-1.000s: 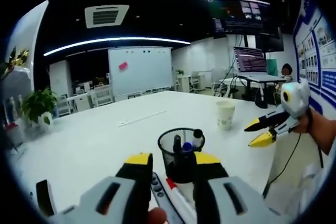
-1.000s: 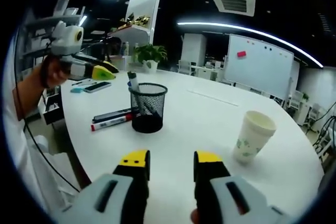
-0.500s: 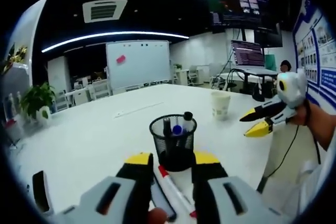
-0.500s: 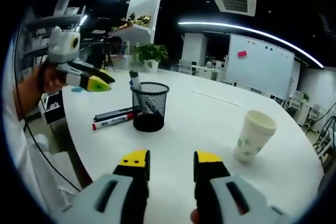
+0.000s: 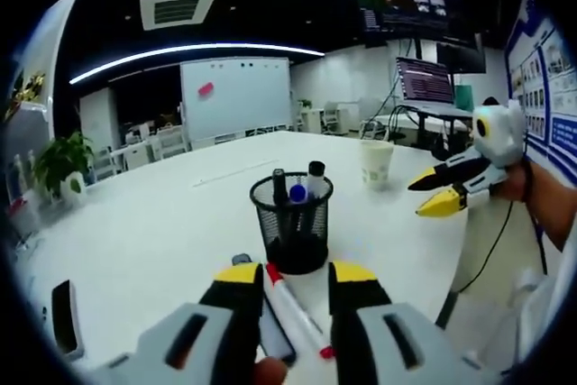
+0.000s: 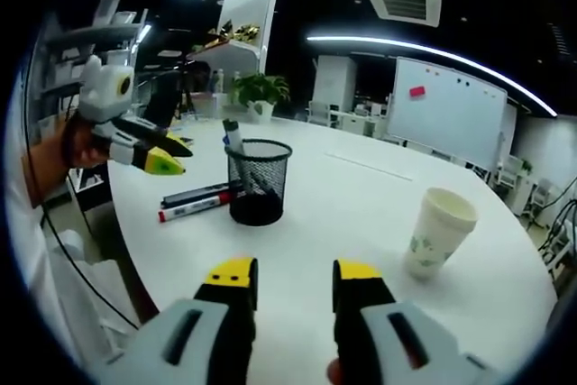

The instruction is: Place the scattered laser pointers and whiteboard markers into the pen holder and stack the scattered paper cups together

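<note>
both claws spread, empty, over the white bench (image 6: pixel 361 214)
no legible writing; one pen holder (image 6: pixel 256 184), one paper cup (image 6: pixel 435 233), two markers (image 6: pixel 200 204) lying left of holder.

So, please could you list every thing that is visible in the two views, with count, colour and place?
table: one, white, under everything
pen holder: one, black mesh, upright on the table, pens inside
red-capped marker: one, white with red cap, lying on the table beside the holder
dark pointer: one, black, lying next to the marker
paper cup: one, white with green print, upright, apart from the holder
whiteboard: one, white, at the back
potted plant: one, green, far table edge
left gripper: yellow-tipped, open, above the marker
right gripper: yellow-tipped, open, empty
</note>
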Motion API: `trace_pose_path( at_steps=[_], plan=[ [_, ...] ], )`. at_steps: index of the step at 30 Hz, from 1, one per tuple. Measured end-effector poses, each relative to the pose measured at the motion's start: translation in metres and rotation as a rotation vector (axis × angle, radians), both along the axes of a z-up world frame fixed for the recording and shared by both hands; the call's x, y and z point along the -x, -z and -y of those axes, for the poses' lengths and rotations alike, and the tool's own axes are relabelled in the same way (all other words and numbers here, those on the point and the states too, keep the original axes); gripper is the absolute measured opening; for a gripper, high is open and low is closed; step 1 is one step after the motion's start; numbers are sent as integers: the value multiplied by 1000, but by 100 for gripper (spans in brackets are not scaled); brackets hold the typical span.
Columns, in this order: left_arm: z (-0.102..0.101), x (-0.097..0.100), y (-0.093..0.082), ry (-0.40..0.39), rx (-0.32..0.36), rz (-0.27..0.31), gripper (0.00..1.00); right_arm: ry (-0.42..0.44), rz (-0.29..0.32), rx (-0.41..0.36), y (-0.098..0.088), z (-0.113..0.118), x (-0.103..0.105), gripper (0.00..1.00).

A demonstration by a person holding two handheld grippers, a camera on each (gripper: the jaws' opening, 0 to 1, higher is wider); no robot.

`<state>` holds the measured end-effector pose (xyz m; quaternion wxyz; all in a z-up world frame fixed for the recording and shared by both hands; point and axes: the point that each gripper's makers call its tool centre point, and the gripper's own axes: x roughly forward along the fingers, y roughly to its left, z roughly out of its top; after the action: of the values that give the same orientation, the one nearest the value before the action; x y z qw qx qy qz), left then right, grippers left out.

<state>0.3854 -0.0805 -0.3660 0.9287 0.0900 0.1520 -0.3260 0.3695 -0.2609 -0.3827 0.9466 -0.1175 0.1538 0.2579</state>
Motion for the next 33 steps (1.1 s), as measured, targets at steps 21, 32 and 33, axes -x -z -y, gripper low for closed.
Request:
trace_pose_path(
  at_steps=[21,32,33],
  plan=[
    [4,13,27,19,-61,-66,28,-3,9,3,-4,0,1,34],
    [3,19,39,11,-65,-115,25,-5,6,5,-1,1,0,34],
    [4,20,41,13,-66,-119,25,-4,4,5,-1,1,-1,34]
  ],
)
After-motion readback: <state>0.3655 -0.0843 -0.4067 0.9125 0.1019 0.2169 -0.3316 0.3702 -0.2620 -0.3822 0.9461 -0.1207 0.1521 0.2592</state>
